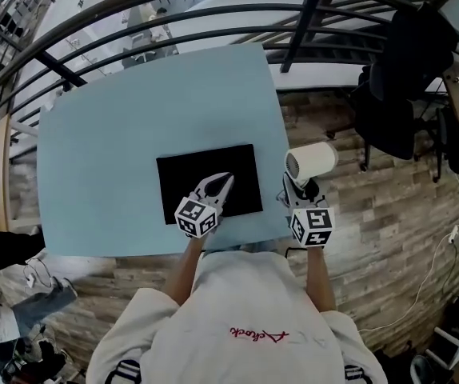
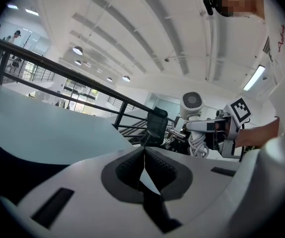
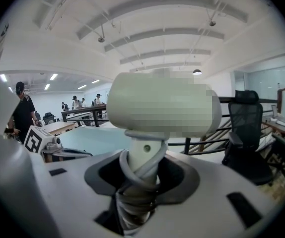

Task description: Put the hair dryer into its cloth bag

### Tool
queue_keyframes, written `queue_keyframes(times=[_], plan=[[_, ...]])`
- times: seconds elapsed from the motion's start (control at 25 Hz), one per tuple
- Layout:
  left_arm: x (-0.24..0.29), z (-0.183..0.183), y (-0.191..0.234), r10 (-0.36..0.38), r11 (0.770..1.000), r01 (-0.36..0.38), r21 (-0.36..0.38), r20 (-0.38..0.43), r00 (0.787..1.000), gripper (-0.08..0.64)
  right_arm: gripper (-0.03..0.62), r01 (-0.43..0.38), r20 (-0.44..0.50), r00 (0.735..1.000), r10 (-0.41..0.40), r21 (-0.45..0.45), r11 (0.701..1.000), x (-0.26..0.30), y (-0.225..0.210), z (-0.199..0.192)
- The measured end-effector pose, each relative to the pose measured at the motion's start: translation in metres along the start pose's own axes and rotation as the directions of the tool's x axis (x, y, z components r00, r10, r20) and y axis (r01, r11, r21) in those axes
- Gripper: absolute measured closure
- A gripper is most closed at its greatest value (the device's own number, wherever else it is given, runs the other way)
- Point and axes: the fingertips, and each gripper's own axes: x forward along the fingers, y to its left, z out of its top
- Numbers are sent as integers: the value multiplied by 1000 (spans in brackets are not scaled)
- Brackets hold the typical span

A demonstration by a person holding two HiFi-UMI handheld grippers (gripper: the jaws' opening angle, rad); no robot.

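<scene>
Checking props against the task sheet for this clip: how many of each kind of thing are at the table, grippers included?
hair dryer: 1, its cord-wrapped handle in the right gripper
black cloth bag: 1, flat on the table
grippers: 2, the right gripper and the left gripper, which is shut over the bag
Total: 4

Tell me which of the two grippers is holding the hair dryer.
The right gripper: its jaws clamp the hair dryer by its cord-wrapped handle. The left gripper is shut, over the cloth bag.
</scene>
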Motion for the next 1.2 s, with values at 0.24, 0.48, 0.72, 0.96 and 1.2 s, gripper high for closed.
queue_keyframes(times=[0.24,0.48,0.72,0.96,1.2], plan=[[12,-20,-13,46,999,-45,7,-67,997,552,416,-50,-17,999,51,13,999,3,-12,-12],[30,-31,-5,101,995,-103,-5,-123,987,552,416,-76,-51,996,78,34,997,6,-20,-32],[50,-57,-11,120,992,-123,0,-205,971,551,416,-88,-84,992,92,47,995,7,-33,-49],[60,-98,-15,167,985,-173,9,-307,937,449,416,-102,-99,989,107,56,993,4,-48,-58],[71,-115,-15,221,975,-219,49,-364,905,442,416,-125,-112,985,129,47,991,-1,-49,-65]])
